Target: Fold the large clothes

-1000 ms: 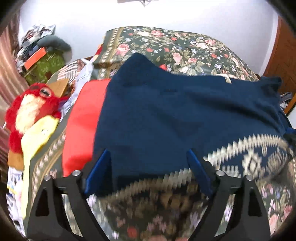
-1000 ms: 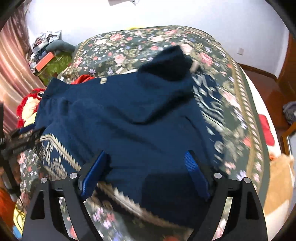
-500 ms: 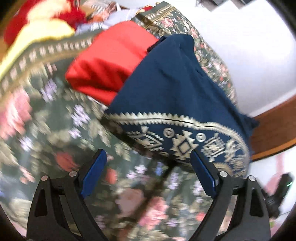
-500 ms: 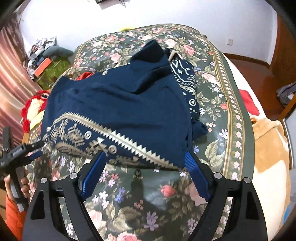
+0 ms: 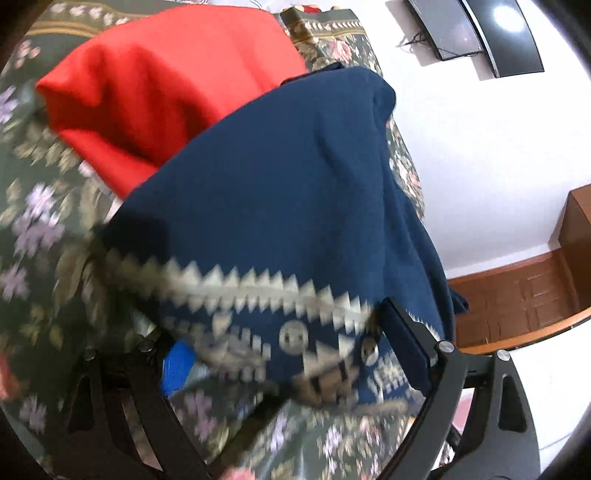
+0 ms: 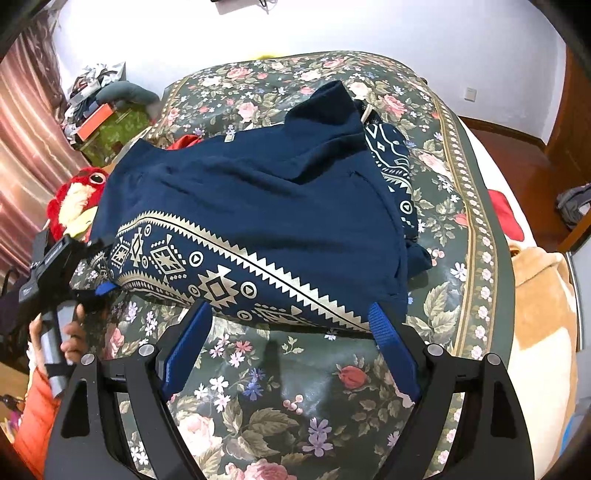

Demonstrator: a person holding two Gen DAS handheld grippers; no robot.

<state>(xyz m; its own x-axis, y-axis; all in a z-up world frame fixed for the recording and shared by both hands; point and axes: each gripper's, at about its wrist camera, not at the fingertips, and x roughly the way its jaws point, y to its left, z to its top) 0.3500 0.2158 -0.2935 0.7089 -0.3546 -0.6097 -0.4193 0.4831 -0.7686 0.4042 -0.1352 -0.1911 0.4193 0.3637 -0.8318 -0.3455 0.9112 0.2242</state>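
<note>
A navy garment (image 6: 258, 206) with a cream geometric border lies folded over on the flowered bed cover (image 6: 280, 376). My right gripper (image 6: 291, 350) is open and empty, just short of the patterned hem. My left gripper (image 5: 288, 354) is open around the garment's left hem corner (image 5: 295, 332), with the cloth between its fingers; it also shows at the left of the right wrist view (image 6: 92, 273). In the left wrist view the navy garment (image 5: 295, 192) partly covers a red garment (image 5: 159, 81).
A red and yellow plush toy (image 6: 75, 203) lies at the bed's left edge. Clutter and boxes (image 6: 99, 110) sit beyond it by a pink curtain. A tan blanket (image 6: 539, 314) lies at the right. A wall television (image 5: 476, 33) and wooden furniture (image 5: 532, 288) show on the left wrist side.
Both grippers drew back off the garment to its near hem. The left one then swung to the left corner and moved in until the hem lies between its open fingers.
</note>
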